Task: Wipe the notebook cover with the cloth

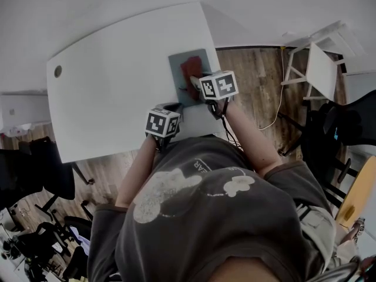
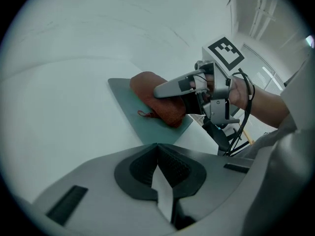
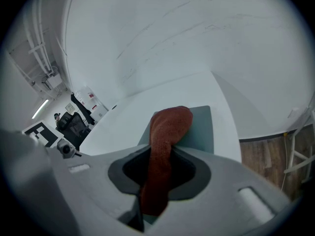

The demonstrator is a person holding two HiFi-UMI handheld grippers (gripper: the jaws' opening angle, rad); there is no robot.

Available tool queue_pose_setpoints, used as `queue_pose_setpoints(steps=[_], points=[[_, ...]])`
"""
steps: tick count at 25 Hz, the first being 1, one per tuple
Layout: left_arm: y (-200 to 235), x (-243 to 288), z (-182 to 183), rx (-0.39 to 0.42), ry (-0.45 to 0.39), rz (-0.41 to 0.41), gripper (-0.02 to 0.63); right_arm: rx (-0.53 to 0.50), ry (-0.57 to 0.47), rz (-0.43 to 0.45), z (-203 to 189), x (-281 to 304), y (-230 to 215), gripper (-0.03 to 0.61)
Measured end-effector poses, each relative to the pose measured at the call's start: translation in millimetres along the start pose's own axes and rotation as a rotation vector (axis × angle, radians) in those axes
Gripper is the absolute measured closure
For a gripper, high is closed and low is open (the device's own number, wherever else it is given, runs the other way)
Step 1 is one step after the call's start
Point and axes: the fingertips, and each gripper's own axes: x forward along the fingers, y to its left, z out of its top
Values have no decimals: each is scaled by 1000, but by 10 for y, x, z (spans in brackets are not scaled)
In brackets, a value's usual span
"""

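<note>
Tabletop [image 1: 117, 87]: white and bare apart from the task's things. A floor with chairs shows past its near and right edges.
Notebook [image 2: 147, 127]: a grey-green cover lying flat, close to the tabletop's right edge.
Cloth [image 3: 170, 127]: rust-red and bunched into a thick roll. One end runs back into the right tongs and the other end rests on the notebook cover.
Right tongs [image 3: 160, 154]: clamped on the cloth, which fills the gap between the jaws. The tongs are held low over the cover.
Left tongs [image 2: 157, 149]: pressed together at the tips with nothing between them. They sit over the tabletop near the notebook's near corner and do not touch it, as far as the left gripper view shows.
Stage (a judgement): the cloth is on the cover, so wiping looks to be under way or about to begin – much of the cover lies bare around the cloth.
Risk, notebook: nothing pins it down, so a firm stroke could drag or turn it. A push toward the right edge could carry it off the tabletop.
Risk, cloth: it is gripped by one end only and bunched, so it may roll rather than wipe, or pull free of the jaws under friction.
Risk, tongs: if they dip too low, the hard tips – not the cloth – would rub the cover.
</note>
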Motion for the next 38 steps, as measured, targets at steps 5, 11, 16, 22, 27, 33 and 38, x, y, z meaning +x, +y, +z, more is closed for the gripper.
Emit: queue_pose_setpoints(steps=[5,11,16,22,27,33,38], points=[[-23,18,6,-7,-2,4,620,33,-20,-18,-27,-123,-185,495],[-29,21,10,-6,-5,9,620,59,-31,-51,-34,-233,-359,495],[1,8,-3,-10,-13,8,620,80,-37,-68,-58,-277,-432,495],[14,2,-6,-9,-20,11,620,100,-43,-78,-66,-310,-488,495],[13,-27,-13,-7,-24,12,620,109,-45,-100,-81,-358,-503,495],[-18,1,-23,-16,-42,13,620,111,-71,-45,-47,-418,-358,495],[-42,48,-72,-5,-44,-5,620,66,-65,37,-55,-361,0,495]])
